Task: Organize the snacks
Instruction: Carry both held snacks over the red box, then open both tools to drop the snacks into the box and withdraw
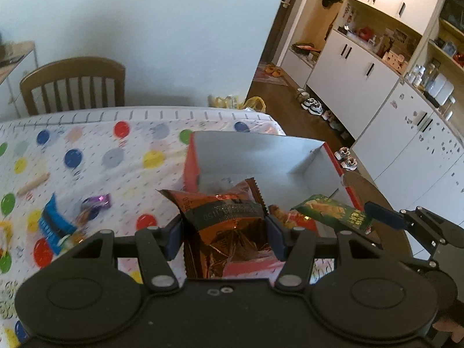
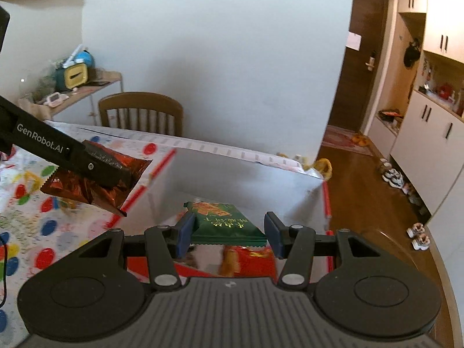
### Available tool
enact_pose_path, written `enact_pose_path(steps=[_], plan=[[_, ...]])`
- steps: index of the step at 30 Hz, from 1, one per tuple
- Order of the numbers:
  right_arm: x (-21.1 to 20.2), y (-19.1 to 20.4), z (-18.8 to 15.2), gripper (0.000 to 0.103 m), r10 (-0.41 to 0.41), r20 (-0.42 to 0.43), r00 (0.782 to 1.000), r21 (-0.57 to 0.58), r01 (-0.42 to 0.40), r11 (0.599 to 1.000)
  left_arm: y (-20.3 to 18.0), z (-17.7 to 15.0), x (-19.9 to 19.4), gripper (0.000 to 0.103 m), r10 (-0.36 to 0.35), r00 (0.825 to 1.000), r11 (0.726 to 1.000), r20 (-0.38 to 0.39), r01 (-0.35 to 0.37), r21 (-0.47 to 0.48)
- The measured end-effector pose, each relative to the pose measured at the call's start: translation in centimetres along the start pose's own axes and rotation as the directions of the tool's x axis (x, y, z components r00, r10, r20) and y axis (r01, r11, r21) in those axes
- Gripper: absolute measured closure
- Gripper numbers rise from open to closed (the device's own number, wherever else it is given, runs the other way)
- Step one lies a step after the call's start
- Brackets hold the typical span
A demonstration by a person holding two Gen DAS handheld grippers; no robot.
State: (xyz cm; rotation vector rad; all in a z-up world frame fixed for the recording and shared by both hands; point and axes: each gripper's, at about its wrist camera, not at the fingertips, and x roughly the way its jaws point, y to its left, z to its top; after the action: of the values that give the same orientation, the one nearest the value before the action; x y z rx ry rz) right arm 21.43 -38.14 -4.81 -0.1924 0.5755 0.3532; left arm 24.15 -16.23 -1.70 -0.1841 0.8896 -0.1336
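My left gripper (image 1: 224,229) is shut on a red-brown foil snack packet (image 1: 223,217), held over the near end of a red cardboard box (image 1: 261,156) with a white inside. In the right wrist view the same foil packet (image 2: 95,179) hangs from the left gripper's fingers (image 2: 104,168) above the box's left wall. My right gripper (image 2: 229,230) is shut on a green snack packet (image 2: 226,220) above the box (image 2: 232,179). That green packet (image 1: 333,211) also shows in the left wrist view. A red packet (image 2: 252,258) lies inside the box below it.
The box stands on a table with a polka-dot cloth (image 1: 101,150). Loose snacks lie to the left: a blue packet (image 1: 53,226), a purple candy (image 1: 95,203) and a tan stick (image 1: 32,185). A wooden chair (image 1: 75,84) stands behind the table; white cabinets (image 1: 348,69) line the right.
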Motion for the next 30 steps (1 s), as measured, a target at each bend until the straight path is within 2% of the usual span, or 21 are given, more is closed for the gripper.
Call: enact_pose_path(steps=[5, 13, 22, 30], plan=[[2.2, -1.9, -0.8, 0.051, -0.021, -0.032, 0.999, 0.007, 0.021, 1.0, -3.0, 1.1, 2.9, 0.046, 0.018, 1.0, 0.999, -0.011, -0.017, 0.037], [5.6, -3.5, -1.7, 0.051, -0.036, -0.083, 0.996, 0.0, 0.036, 0.999, -5.7, 2.8, 7.1, 0.046, 0.073, 0.997, 0.996, -0.031, -0.071, 0.06], [8.6, -4.3, -1.9, 0.051, -0.028, -0.137, 0.99, -0.024, 0.025, 0.999, -6.7, 3.6, 12.6, 0.046, 0.123, 0.987, 0.991, -0.102, -0.117, 0.068], [10.0, -4.6, -2.3, 0.051, 0.015, -0.18, 0.984, -0.033, -0.021, 0.999, -7.4, 3.2, 15.9, 0.046, 0.153, 0.973, 0.985, -0.171, -0.136, 0.109]])
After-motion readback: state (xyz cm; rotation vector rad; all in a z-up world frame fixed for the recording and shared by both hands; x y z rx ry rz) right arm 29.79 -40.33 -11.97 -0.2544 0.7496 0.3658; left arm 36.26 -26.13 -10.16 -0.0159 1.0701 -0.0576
